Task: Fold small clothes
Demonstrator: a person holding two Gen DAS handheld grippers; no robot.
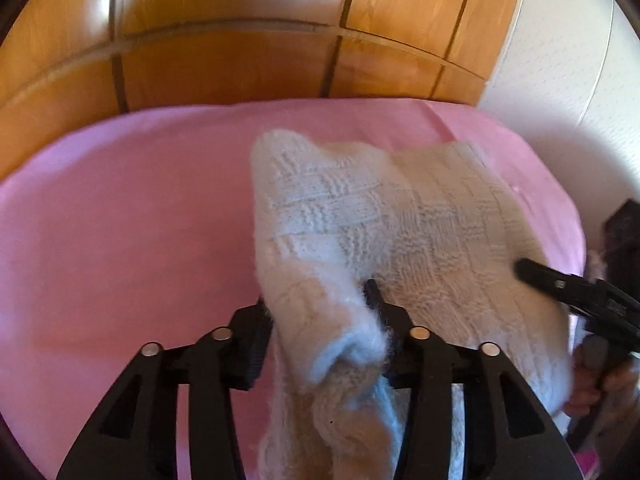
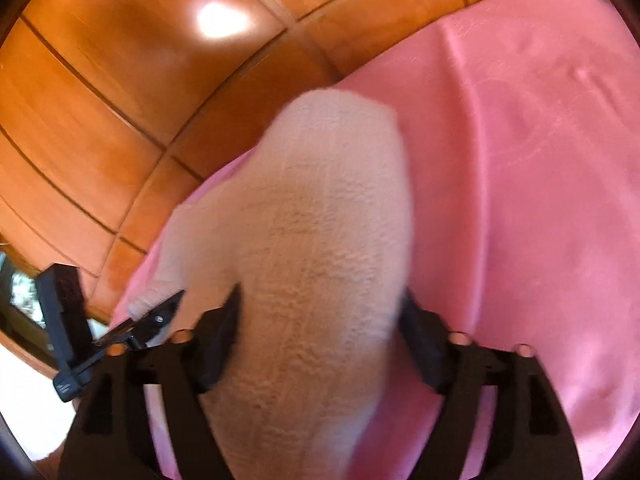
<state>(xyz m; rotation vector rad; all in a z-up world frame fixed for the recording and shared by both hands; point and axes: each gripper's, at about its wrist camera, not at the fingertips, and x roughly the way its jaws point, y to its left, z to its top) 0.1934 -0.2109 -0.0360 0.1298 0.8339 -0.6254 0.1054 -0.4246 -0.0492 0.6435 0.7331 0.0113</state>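
Surface: pink cloth (image 1: 120, 220) over a table, orange wood panelling (image 1: 240, 68) behind.

Left gripper (image 1: 318, 320): jaws part-closed, pinching a bunched edge of the cream knitted garment (image 1: 400, 220).

Right gripper (image 2: 320, 316): jaws wide, knit (image 2: 332, 220) filling the gap; whether the pads press, I cannot tell.

Advice: keep both edges level, lay flat, smooth before releasing.

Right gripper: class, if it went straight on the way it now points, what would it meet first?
Probably the white knit itself: it already lies between the right gripper fingers and stretches ahead over the pink sheet. Depth is unclear.
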